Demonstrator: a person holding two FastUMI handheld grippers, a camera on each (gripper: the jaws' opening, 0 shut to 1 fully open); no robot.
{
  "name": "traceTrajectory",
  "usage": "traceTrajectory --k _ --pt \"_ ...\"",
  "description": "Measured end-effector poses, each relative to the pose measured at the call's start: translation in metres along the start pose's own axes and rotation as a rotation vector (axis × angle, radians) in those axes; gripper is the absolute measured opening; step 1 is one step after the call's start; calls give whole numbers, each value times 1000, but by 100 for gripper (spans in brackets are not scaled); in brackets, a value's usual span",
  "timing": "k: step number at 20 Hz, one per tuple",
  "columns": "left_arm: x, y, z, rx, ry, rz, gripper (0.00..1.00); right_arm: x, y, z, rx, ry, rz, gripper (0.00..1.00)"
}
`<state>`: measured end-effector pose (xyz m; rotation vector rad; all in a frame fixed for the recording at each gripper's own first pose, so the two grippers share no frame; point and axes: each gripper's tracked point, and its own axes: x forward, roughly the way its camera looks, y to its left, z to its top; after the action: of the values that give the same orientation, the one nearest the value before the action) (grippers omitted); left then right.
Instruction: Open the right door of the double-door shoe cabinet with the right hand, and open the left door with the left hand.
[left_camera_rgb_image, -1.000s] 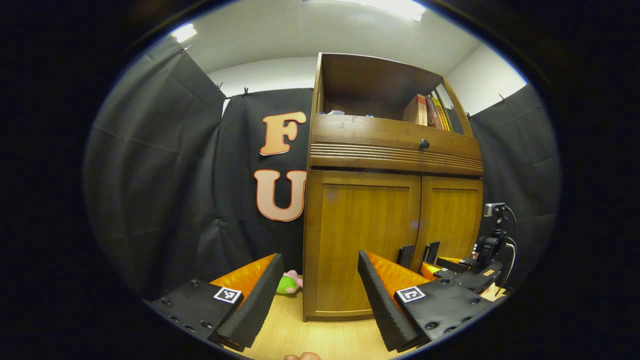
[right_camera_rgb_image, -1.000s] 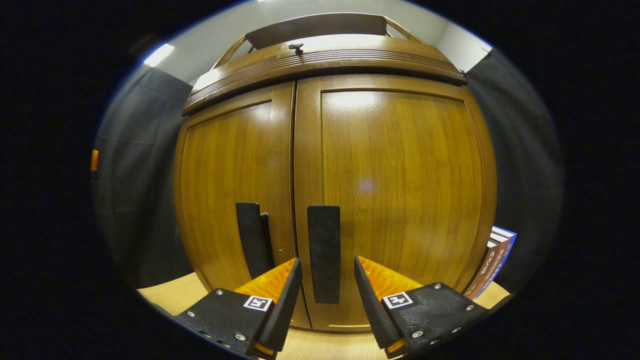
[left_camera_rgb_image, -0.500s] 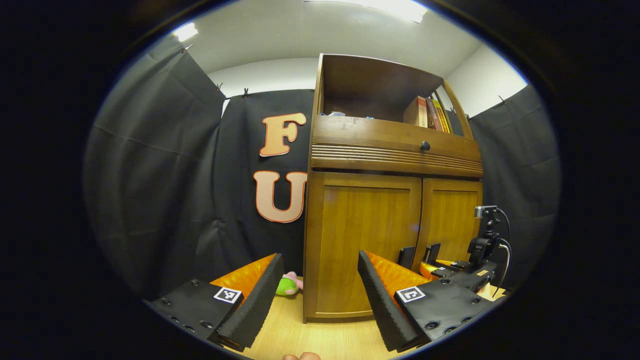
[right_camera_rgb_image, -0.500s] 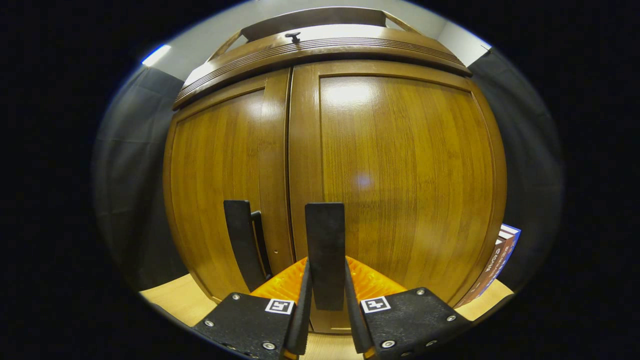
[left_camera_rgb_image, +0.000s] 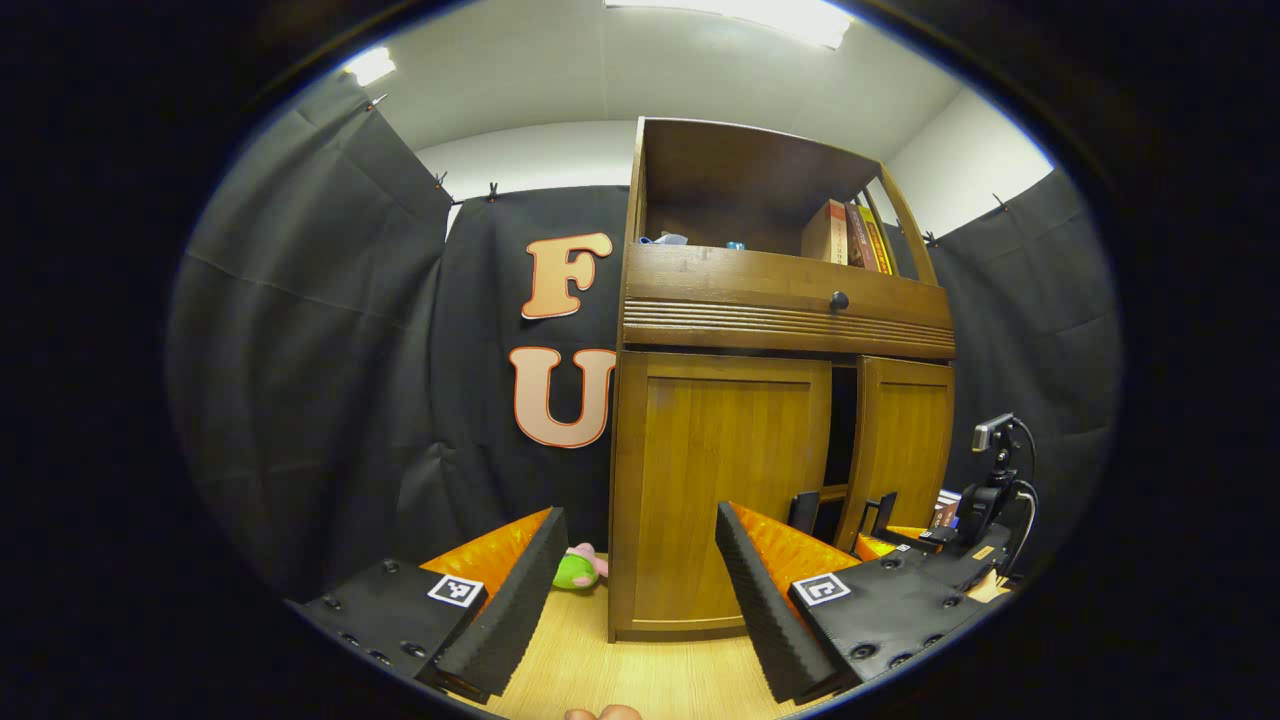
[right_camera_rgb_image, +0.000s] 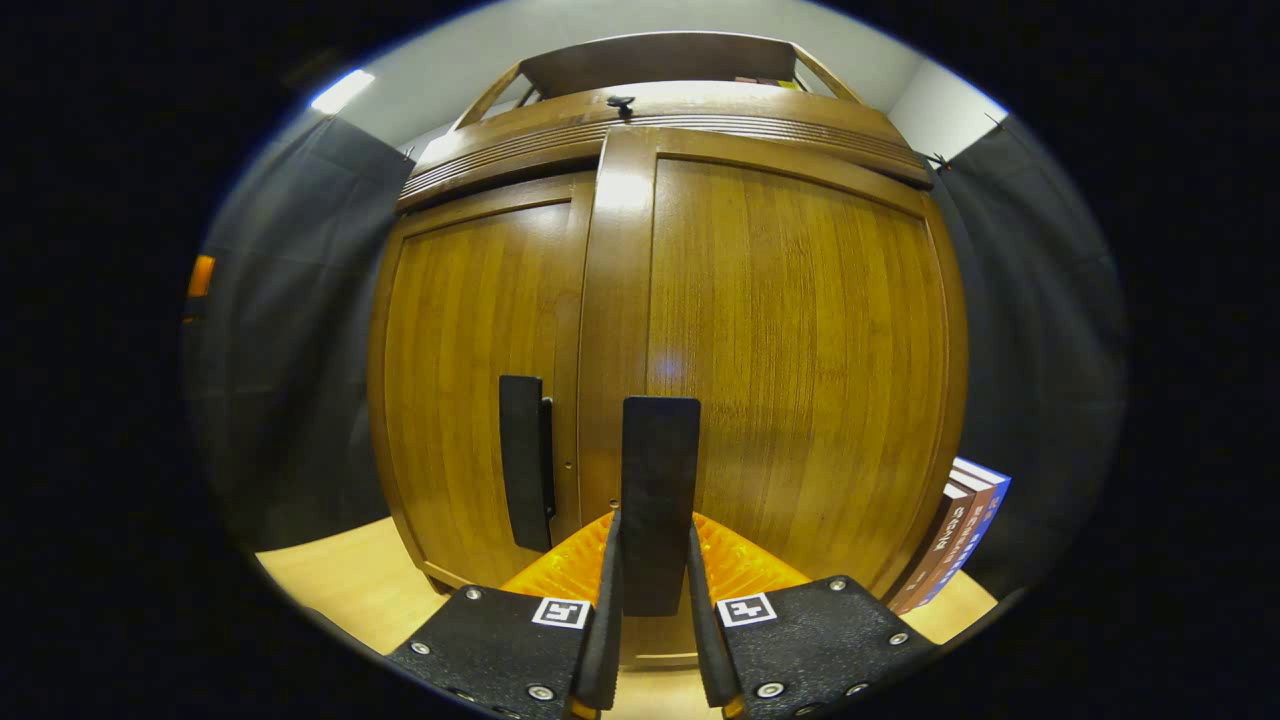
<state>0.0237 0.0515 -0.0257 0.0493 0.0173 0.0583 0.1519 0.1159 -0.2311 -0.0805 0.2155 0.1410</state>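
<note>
The wooden shoe cabinet (left_camera_rgb_image: 700, 300) stands a short way ahead in the left gripper view. Its left door (left_camera_rgb_image: 720, 480) is closed. Its right door (left_camera_rgb_image: 905, 440) stands slightly ajar, with a dark gap between the two. My left gripper (left_camera_rgb_image: 640, 590) is open and holds nothing, well short of the cabinet. In the right gripper view, my right gripper (right_camera_rgb_image: 655, 600) is shut on the right door's black handle (right_camera_rgb_image: 658, 480), low on the right door (right_camera_rgb_image: 800, 350). The left door's handle (right_camera_rgb_image: 524, 460) is free on the left door (right_camera_rgb_image: 480, 370). The right gripper (left_camera_rgb_image: 900, 535) also shows at the right door.
A green and pink plush toy (left_camera_rgb_image: 577, 567) lies on the wooden floor (left_camera_rgb_image: 640, 680) left of the cabinet. Books (right_camera_rgb_image: 950, 535) lean beside the cabinet's right side. Above the doors are a drawer with a knob (left_camera_rgb_image: 839, 299) and a shelf with books (left_camera_rgb_image: 845, 235).
My right gripper has closed on the right door's handle, and that door has swung out a little, opening a gap. The left gripper has barely moved.
</note>
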Motion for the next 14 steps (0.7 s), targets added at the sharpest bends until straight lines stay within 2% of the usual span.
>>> traceTrajectory --k 4,5,14 --pt "-7 -4 -10 -22 37 -23 99 -27 -7 -2 13 2 6 32" --pt "-8 -2 -10 -22 38 -20 95 -32 -10 -2 24 3 12 31" --pt "-17 1 -7 -23 34 -10 96 -88 -38 -3 56 -6 4 31"
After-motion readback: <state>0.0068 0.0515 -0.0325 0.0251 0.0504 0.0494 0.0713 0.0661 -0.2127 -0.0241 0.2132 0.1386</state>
